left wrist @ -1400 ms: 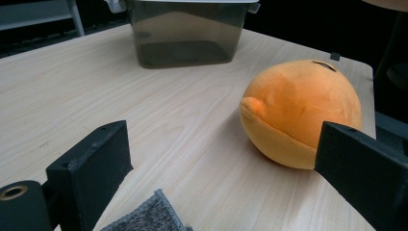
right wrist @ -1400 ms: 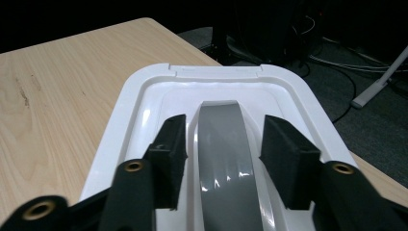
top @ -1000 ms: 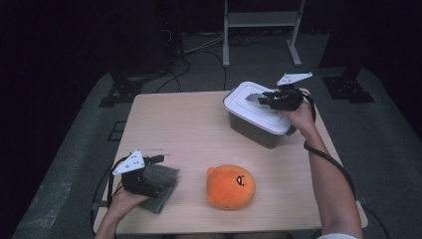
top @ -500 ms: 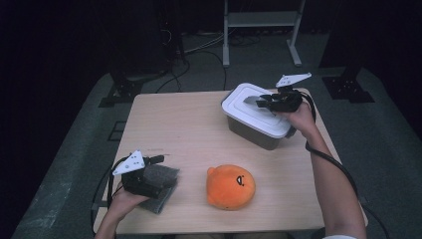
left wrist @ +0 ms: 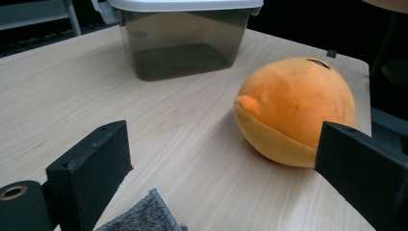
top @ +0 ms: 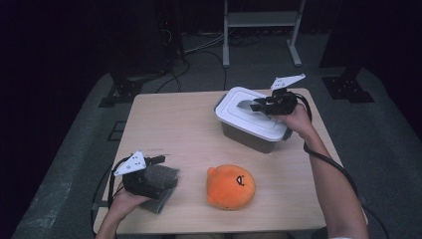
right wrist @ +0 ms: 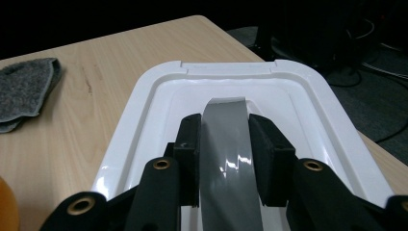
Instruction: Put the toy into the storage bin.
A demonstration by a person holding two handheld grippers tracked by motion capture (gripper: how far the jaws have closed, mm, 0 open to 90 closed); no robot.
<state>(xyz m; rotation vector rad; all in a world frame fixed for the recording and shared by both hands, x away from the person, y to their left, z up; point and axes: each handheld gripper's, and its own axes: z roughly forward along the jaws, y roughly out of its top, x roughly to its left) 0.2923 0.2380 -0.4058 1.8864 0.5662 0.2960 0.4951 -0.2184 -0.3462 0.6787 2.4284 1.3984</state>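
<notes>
The right gripper (right wrist: 223, 163) has its jaws shut on the grey handle (right wrist: 226, 144) of the white lid (top: 251, 117), probably to lift it off the box (left wrist: 180, 41) on the bench (top: 184, 129), while the left gripper (left wrist: 231, 178) waits with jaws wide open.

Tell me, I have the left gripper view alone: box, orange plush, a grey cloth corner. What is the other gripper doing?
Observer: The right gripper is over the white lid of the box, jaws shut on a grey tape handle.
Operator: Is the lid off?
Observer: It seems seated on the box; I cannot tell if it is lifting.
Operator: And my own gripper?
Observer: The left gripper hangs open above the grey cloth, left of the orange plush.
</notes>
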